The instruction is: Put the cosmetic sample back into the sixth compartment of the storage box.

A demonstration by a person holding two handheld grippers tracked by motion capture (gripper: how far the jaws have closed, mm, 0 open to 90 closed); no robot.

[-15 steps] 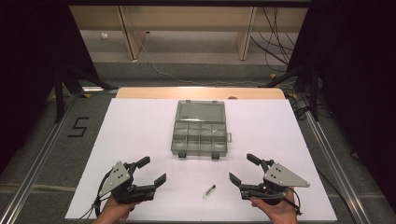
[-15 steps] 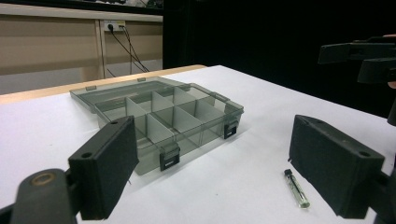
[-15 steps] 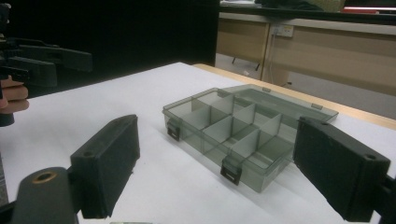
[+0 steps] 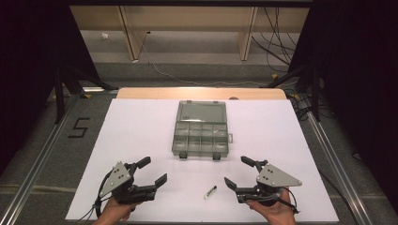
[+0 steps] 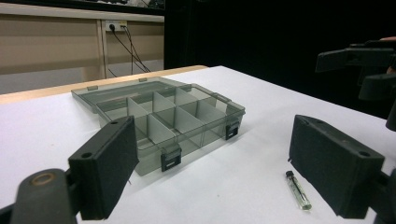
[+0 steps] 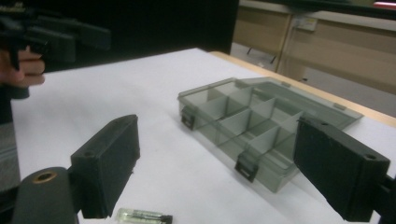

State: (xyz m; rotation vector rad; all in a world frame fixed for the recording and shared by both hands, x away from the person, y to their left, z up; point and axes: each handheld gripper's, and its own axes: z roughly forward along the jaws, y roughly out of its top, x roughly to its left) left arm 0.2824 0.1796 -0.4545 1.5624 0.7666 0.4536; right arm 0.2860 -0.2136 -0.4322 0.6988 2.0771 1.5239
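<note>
- The white table (image 4: 141, 136) is sitting there with barely anything going on yet, so I'd say this is right at the start.
- The clear compartment box (image 4: 201, 136) is lying mid-table with its lid flipped open toward the far edge, and every compartment is looking empty from here.
- The left hand-held gripper (image 4: 152, 171) is hovering near the front edge, jaws spread wide, holding nothing.
- The right hand-held gripper (image 4: 239, 172) is doing the same on the other side, jaws wide apart and empty.
- The little glass vial (image 4: 210, 191) is lying flat on the table between the two, a bit closer to the right one, well short of the box and untouched.
- So my guess: picking it up and dropping it in a compartment is all still waiting to happen.
</note>
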